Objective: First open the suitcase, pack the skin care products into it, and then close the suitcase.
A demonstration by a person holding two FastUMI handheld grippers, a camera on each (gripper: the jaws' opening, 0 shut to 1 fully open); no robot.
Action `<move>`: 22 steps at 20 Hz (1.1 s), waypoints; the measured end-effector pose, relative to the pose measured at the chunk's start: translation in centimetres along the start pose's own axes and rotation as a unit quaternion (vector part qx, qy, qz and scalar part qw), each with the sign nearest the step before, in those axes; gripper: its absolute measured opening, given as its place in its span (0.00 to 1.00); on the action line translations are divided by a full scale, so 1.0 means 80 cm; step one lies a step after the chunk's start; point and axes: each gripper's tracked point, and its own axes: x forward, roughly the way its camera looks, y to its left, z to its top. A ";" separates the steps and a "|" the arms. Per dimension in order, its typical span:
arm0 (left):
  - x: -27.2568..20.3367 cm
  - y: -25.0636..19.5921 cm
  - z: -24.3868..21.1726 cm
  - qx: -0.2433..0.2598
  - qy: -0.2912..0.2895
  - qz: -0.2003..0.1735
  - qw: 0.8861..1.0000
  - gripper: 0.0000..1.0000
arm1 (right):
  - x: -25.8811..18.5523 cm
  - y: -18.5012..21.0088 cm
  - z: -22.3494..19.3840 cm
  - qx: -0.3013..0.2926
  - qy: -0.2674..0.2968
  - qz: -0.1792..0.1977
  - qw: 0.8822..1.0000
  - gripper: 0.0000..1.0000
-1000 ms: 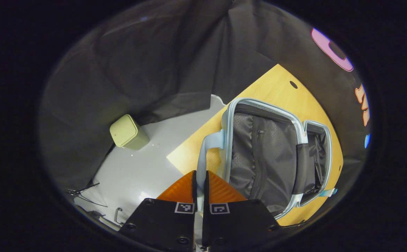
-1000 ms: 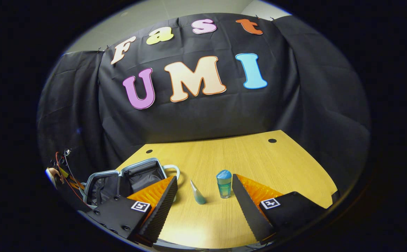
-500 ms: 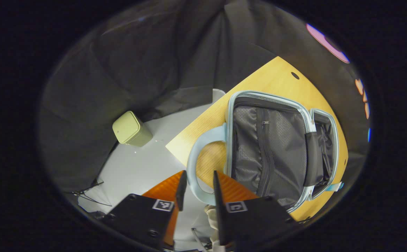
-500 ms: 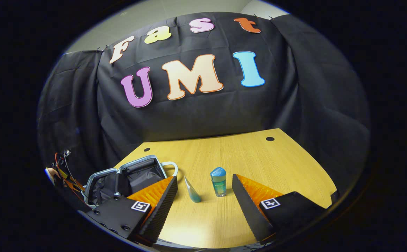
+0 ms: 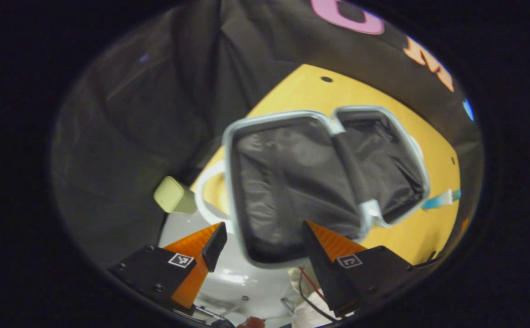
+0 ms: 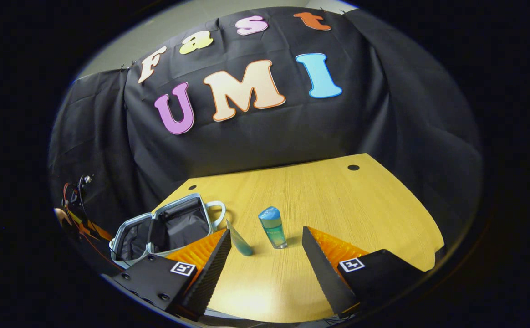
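With the suitcase point(image 6: 162, 228) lying open at the table's point(image 6: 338, 200) near-left corner, the empty, spread right gripper point(image 6: 265, 255) should be closed squarely around the upright bottle point(image 6: 272, 226), clear of the leaning tube point(image 6: 239, 239), while the left gripper point(image 5: 261, 246) hangs open.

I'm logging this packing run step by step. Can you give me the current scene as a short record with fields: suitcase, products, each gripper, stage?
suitcase: suitcase lies open on the table, both halves showing dark lining
products: bottle stands upright; tube stands beside it, between bottle and suitcase; both are on the table, outside the suitcase
left gripper: left gripper open, holding nothing, above the suitcase's near edge
right gripper: right gripper open, holding nothing, facing the two products
stage: suitcase opened; nothing packed yet
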 end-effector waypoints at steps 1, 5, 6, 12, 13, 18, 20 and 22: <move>-0.006 -0.037 -0.010 0.010 0.008 -0.022 1.000 0.97 | 0.002 -0.005 -0.003 -0.003 0.008 0.005 1.000 0.98; -0.009 -0.171 -0.043 0.060 0.027 -0.081 0.995 0.98 | 0.010 -0.030 -0.003 -0.011 0.025 0.016 0.999 0.98; -0.009 -0.205 -0.053 0.072 0.031 -0.093 0.993 0.97 | 0.014 -0.036 -0.005 -0.011 0.030 0.018 0.999 0.94; 0.019 -0.363 -0.091 0.104 0.057 -0.156 0.981 0.96 | 0.035 -0.065 -0.024 -0.026 0.066 0.036 0.997 0.94; 0.025 -0.380 -0.093 0.107 0.057 -0.160 0.980 0.96 | 0.036 -0.069 -0.029 -0.030 0.069 0.041 0.996 0.94; 0.059 -0.462 -0.076 0.135 0.008 -0.203 0.970 0.96 | 0.053 -0.078 -0.045 -0.047 0.084 0.062 0.993 0.98; 0.076 -0.489 -0.067 0.145 -0.019 -0.216 0.965 0.96 | 0.057 -0.081 -0.054 -0.056 0.090 0.068 0.992 0.99; 0.092 -0.514 -0.062 0.148 -0.043 -0.229 0.961 0.96 | 0.057 -0.082 -0.063 -0.065 0.094 0.075 0.991 0.99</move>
